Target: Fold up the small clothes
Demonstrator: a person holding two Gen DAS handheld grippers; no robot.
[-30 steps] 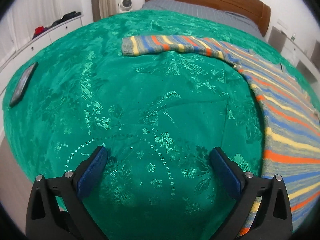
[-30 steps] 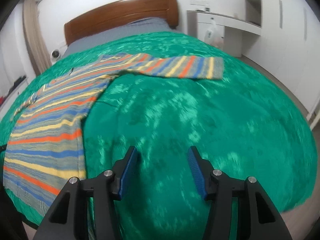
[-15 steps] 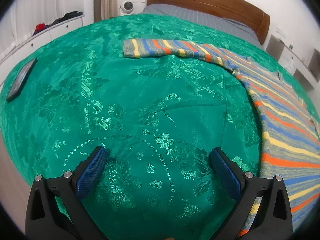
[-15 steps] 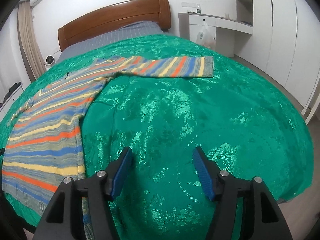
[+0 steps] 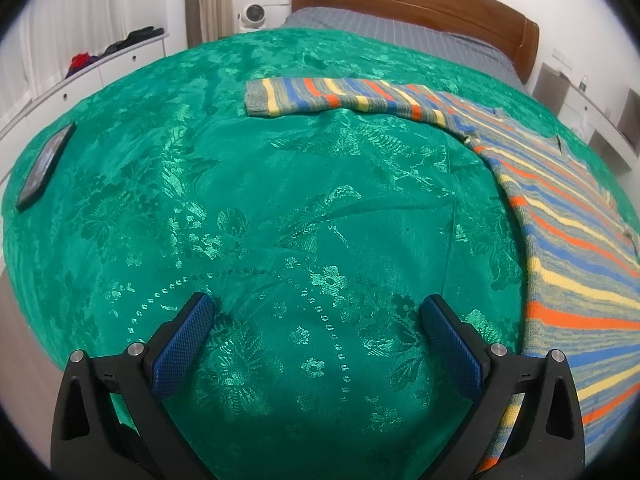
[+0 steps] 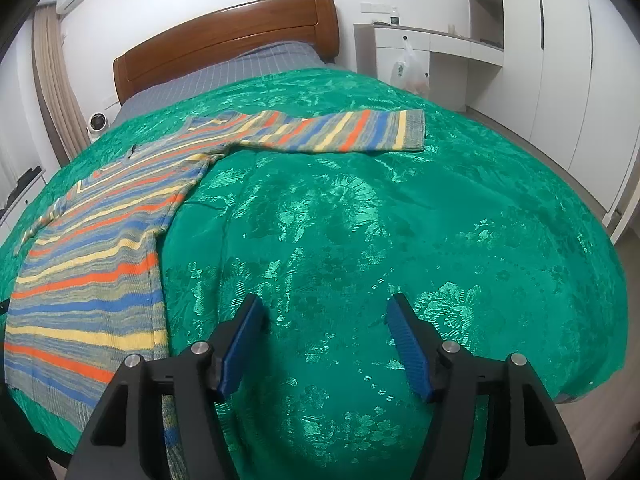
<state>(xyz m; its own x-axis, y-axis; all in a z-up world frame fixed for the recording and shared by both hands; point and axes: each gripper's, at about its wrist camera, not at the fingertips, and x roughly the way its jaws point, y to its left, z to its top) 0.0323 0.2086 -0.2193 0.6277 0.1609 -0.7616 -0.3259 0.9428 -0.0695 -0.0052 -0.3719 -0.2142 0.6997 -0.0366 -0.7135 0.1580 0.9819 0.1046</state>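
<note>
Striped sweater [image 5: 568, 216] lies flat on the green brocade bedspread [image 5: 280, 200], body running from the foot edge of the bed toward the wooden headboard [image 6: 224, 40], both sleeves stretched sideways. One cuffed sleeve [image 5: 320, 96] reaches toward the left edge, the other sleeve [image 6: 344, 132] toward the right edge.

Left gripper [image 5: 316, 308]: jaws spread wide, nothing between them, over bare bedspread near the foot edge. Right gripper [image 6: 324, 312]: jaws likewise apart, empty, sweater hem just beside it.

Dark flat slab, possibly a phone [image 5: 44, 164], near the bed's left edge. Small white fan [image 5: 253, 13] beside the headboard.
</note>
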